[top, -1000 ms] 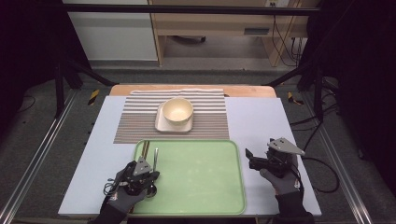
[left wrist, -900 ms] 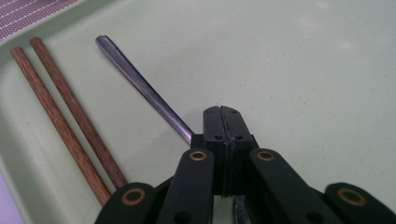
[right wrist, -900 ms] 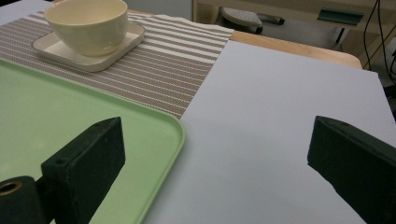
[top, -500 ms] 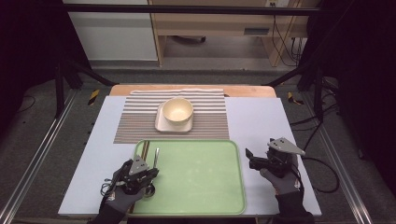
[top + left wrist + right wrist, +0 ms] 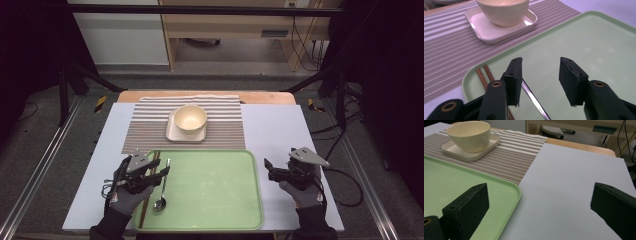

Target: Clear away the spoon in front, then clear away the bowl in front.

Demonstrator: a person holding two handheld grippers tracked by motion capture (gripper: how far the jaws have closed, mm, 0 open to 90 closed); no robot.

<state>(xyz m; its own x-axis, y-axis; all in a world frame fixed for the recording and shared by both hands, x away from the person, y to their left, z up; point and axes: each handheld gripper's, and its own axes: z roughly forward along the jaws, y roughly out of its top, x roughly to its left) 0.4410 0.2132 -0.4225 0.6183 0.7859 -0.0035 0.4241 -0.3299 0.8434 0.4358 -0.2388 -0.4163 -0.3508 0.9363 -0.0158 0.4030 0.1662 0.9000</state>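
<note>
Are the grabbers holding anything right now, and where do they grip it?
Nothing. The left gripper is open above the spoon handle on the tray, not clamped. The right gripper is open over the table.

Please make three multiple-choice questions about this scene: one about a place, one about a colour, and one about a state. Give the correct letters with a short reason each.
1. Where does the spoon lie?
A. inside the bowl
B. on the tray, near its left edge
C. on the striped mat

2. What colour is the tray?
A. light green
B. red
C. black

3. How is the left gripper?
A. shut on the bowl
B. shut on the chopsticks
C. open, above the spoon handle

Answers:
1. B: the high view shows the spoon on the tray beside the chopsticks, while the bowl stands on its square plate on the mat.
2. A: the tray is light green in all three views.
3. C: in the left gripper view the fingers stand apart with the spoon handle between them, holding nothing.
</note>
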